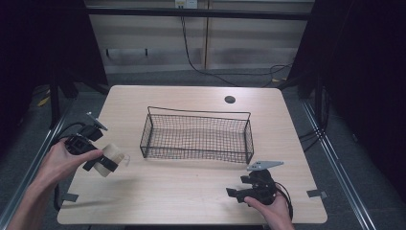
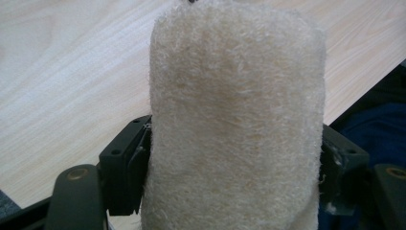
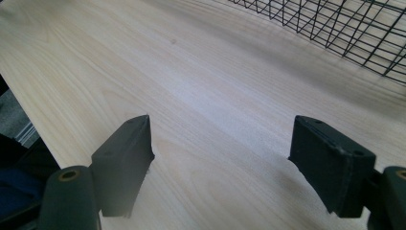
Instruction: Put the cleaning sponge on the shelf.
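Note:
A cream, fuzzy cylindrical roll [image 1: 111, 155] [image 2: 234, 110] is held above the table's left side, clamped between the two jaws of my left gripper [image 1: 104, 162] [image 2: 233, 163], which is shut on it. A black wire basket [image 1: 198, 113] stands empty in the middle of the table, to the right of the roll; its mesh [image 3: 335, 28] shows at the top right of the right gripper view. My right gripper [image 1: 235, 194] [image 3: 225, 158] rests low near the table's front edge, in front of the basket's right end, open, with bare wood between its fingers.
The light wooden table [image 1: 191, 187] has a round cable hole [image 1: 230, 99] at the back. Grey tape tabs [image 1: 317, 193] mark the front corners. Dark floor, rails and cables surround the table.

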`<action>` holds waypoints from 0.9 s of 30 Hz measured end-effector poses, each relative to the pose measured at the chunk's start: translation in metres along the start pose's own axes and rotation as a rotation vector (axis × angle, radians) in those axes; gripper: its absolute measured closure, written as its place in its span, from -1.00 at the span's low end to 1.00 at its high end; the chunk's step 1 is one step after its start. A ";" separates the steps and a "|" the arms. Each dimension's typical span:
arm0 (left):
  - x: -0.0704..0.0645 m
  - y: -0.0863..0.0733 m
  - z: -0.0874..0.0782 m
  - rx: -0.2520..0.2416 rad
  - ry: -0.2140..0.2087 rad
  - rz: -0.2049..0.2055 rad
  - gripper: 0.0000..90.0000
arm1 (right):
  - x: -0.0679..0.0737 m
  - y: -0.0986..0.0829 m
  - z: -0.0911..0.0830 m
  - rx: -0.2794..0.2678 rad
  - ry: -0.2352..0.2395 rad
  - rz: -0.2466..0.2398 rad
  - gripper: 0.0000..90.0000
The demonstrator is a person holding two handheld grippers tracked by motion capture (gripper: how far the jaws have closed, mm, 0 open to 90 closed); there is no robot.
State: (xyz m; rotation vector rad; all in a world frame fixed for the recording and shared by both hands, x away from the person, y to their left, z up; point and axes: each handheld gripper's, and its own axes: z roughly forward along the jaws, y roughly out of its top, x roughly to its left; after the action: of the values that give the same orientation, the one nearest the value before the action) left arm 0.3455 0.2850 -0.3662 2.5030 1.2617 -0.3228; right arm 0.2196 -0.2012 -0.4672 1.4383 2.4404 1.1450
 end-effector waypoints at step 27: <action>-0.033 0.038 -0.019 -0.025 0.069 -0.070 -0.41 | 0.000 0.000 0.000 0.000 0.004 -0.001 -0.51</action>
State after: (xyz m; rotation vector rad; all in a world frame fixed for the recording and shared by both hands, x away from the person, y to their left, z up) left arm 0.3581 0.2471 -0.3305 2.4721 1.3738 -0.2376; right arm 0.2194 -0.2010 -0.4669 1.4363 2.4440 1.1489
